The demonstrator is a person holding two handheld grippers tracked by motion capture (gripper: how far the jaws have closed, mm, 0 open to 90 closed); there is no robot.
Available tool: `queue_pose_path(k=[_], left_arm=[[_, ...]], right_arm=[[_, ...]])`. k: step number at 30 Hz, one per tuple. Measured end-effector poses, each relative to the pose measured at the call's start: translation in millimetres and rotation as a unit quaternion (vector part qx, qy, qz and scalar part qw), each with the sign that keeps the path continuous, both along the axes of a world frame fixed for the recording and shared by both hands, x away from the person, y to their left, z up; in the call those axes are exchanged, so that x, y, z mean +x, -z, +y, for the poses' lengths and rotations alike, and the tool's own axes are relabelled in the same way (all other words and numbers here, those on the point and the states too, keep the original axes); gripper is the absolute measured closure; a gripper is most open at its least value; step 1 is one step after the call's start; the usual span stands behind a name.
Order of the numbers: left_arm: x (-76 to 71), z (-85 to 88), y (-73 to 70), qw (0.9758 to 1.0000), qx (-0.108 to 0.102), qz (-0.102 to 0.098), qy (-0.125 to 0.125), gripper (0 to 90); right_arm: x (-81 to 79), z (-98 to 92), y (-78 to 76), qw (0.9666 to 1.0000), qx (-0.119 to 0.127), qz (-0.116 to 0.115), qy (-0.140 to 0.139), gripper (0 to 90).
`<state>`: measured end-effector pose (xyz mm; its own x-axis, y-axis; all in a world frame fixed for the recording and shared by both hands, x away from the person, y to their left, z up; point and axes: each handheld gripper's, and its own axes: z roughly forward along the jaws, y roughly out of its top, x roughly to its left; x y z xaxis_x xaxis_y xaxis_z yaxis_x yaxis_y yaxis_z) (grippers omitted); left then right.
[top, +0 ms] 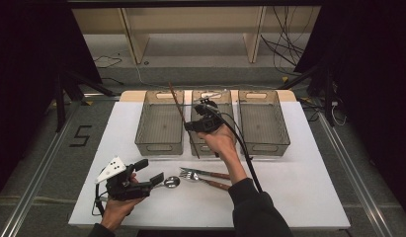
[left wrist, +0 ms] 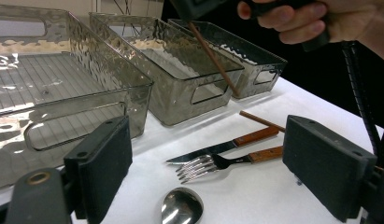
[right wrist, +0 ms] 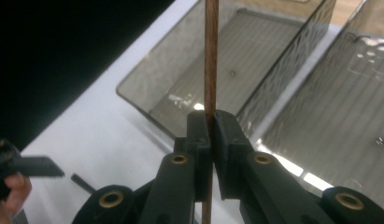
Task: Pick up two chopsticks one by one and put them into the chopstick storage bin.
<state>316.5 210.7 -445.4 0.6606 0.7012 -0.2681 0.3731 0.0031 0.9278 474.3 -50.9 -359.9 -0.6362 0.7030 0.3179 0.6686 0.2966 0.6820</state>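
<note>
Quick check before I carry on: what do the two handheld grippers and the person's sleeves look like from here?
Both are black two-jaw tools. The left gripper carries a grey three-cornered plate dotted with dark holes; its jaws end in broad, flat black pads. The right gripper has narrow black jaws with brass-coloured pivot rings, and a thick black cable trails from it. The person's sleeves are dark.
</note>
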Motion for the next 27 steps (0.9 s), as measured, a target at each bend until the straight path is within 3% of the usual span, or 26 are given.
queue_pose_path(k=[5,27], left_arm=[[0.0,0.0,-0.1,1.0000,-0.001,0.001,0.001,15.6],[0.3,0.7,-0.8,1.0000,-0.004,-0.001,0.003,15.6]], right_arm=[[9.8,7.1,0.7,0.9999,0.011,-0.001,0.011,85.9],[39.8,36.6,-4.9,0.9996,0.015,-0.006,0.024,85.9]])
